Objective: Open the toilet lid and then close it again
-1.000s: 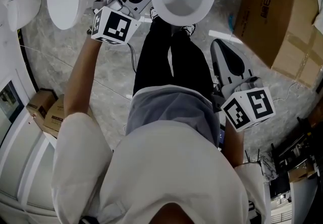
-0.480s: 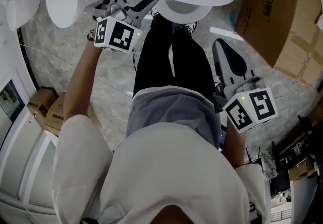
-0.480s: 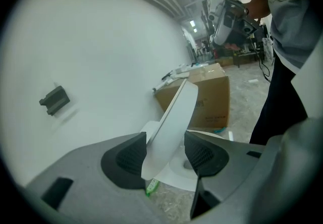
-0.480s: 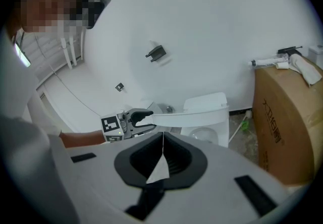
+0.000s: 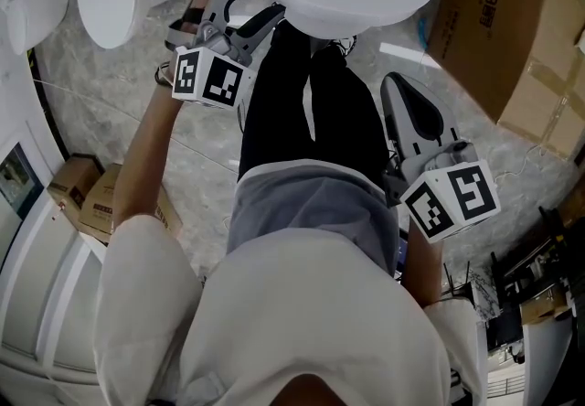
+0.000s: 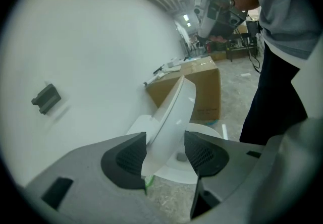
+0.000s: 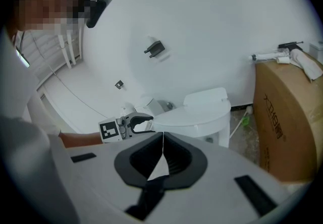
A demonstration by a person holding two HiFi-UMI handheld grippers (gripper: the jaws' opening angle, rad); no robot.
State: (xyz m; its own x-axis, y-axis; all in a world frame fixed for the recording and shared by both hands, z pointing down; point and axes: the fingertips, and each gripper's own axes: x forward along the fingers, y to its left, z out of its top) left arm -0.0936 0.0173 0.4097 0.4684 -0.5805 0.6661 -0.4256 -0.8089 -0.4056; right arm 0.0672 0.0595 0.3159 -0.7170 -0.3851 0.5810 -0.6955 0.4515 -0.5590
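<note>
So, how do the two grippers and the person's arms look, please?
The left gripper and the right gripper each have a grey moulded body, and tongs with black ribbed pads. Each carries a white cube printed with black square markers. The person wears a pale short-sleeved top and black trousers; the forearms are uncovered.

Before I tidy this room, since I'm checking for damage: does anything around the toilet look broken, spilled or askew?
Nothing looks broken or spilled. The toilet lid is tilted partway up, but only because the left gripper clamps its edge. A tool lies loose on top of the cardboard box.
</note>
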